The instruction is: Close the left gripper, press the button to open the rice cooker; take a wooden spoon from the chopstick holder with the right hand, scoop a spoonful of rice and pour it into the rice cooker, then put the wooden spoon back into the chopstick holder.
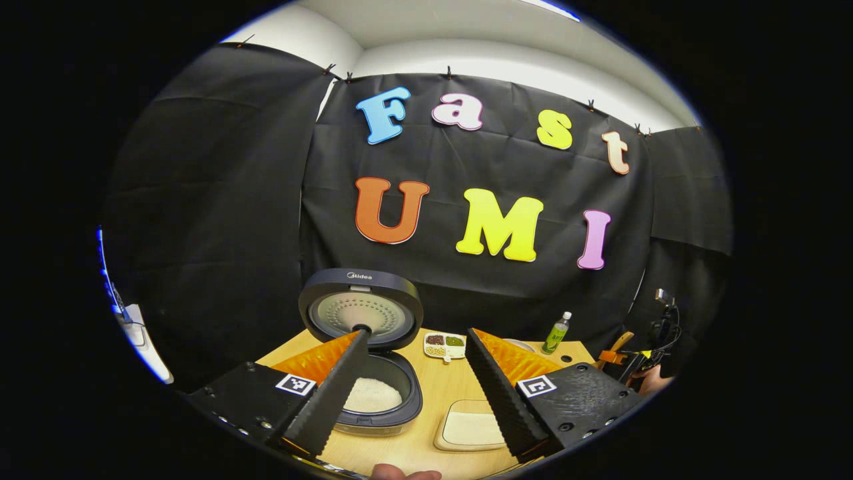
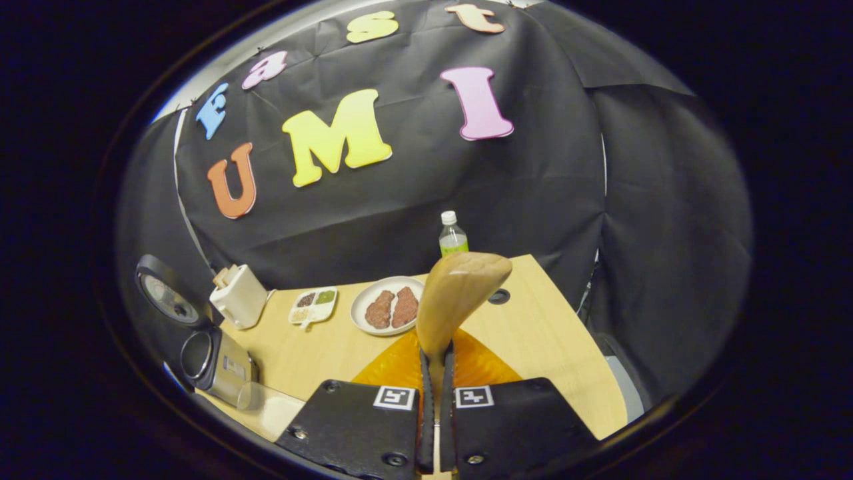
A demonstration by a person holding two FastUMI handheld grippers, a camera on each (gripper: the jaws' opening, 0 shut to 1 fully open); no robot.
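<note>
The rice cooker (image 1: 383, 400) stands open on the table, its round lid (image 1: 360, 310) raised and white rice showing in the pot. My left gripper (image 1: 416, 333) is open above the table, its left finger across the cooker's front; nothing is between the fingers. In the right gripper view the cooker (image 2: 213, 360) sits at the far left. My right gripper (image 2: 436, 353) is shut on the wooden spoon (image 2: 460, 293), whose bowl stands up over the table. The white chopstick holder (image 2: 238, 295) stands behind the cooker. A shallow tray of rice (image 1: 470, 427) lies right of the cooker.
A small sectioned dish (image 2: 313, 303), a white plate with two brown pieces (image 2: 390, 307) and a green bottle (image 2: 452, 237) stand toward the back of the wooden table (image 2: 533, 333). The table's right edge drops off near the black cloth. A hand (image 1: 403, 473) shows at the bottom.
</note>
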